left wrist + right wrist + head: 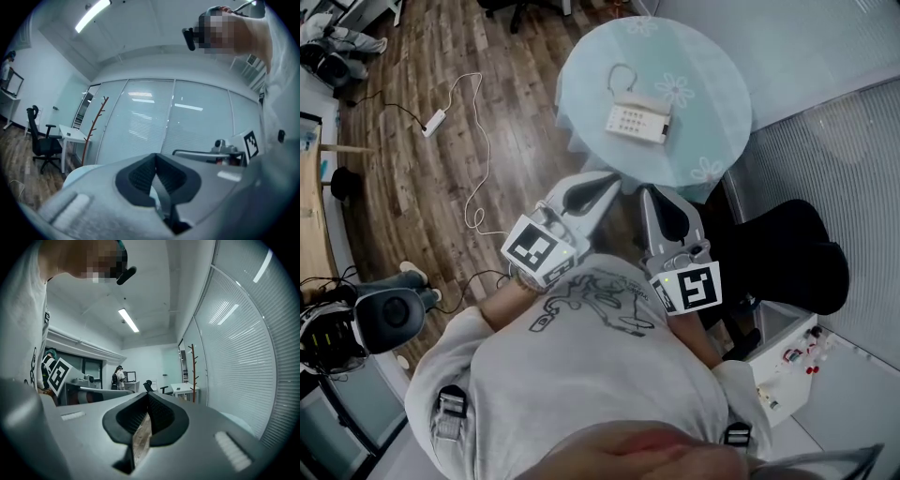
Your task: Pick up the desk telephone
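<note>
Lying on round table [712, 103], desk telephone [637, 120], print illegible; left hand-held gripper [611, 181], right hand-held gripper [650, 193] both closed, empty.

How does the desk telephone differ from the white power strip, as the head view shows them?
The desk telephone lies on the round table; the power strip lies on the wooden floor. The telephone is broader and shows a keypad; the strip is a slim bar. The telephone's cord makes a short loop beside it; the strip's cable trails far across the floor. Both are white.
</note>
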`<state>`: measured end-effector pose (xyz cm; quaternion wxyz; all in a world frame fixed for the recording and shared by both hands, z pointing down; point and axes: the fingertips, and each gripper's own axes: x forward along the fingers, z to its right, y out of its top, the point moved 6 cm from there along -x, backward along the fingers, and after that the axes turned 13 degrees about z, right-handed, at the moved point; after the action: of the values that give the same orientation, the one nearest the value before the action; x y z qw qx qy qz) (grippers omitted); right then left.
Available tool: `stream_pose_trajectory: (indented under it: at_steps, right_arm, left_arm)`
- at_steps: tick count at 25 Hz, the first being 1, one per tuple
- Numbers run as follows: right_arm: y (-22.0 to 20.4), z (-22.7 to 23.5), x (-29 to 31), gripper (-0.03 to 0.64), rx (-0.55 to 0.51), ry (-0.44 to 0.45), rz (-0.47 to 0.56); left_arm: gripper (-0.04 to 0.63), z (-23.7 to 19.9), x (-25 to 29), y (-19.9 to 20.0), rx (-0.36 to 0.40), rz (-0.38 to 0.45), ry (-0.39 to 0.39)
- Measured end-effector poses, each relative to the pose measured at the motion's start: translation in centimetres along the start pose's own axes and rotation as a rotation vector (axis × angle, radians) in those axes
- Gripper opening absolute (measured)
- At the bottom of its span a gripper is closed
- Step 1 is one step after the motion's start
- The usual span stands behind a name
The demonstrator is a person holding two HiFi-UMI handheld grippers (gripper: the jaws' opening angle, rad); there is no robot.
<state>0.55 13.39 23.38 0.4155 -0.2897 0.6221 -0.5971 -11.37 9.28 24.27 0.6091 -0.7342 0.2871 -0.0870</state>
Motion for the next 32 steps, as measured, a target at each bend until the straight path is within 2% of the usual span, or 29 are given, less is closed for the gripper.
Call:
stream_pose_trajectory:
  at_steps: [7,13,21,32]
  right_arm:
    - [-0.4,2.0,5.8,0.005,-0.011,-0.013,-0.001]
    - [-1.2,3.6,8.6,0.005,-0.012,-0.035,-0.019]
    - [-2.4,6.2,9.9,0.005,-0.001,-0.044,-0.045]
    - [-3.3,10.5,9.7,0.005,0.019,-0.031,-0.078]
  left_arm:
    - [0.002,-5.6,2.5,0.8,-0.007,-0.018,-0.03]
    - [0.002,-9.0,3.9,0.8,-0.025,-0.024,-0.022]
    - [0.002,-10.7,6.2,-0.6,-0.042,-0.056,-0.03]
    - [0.002,-10.8,10.4,-2.6,-0.047,-0.082,-0.013]
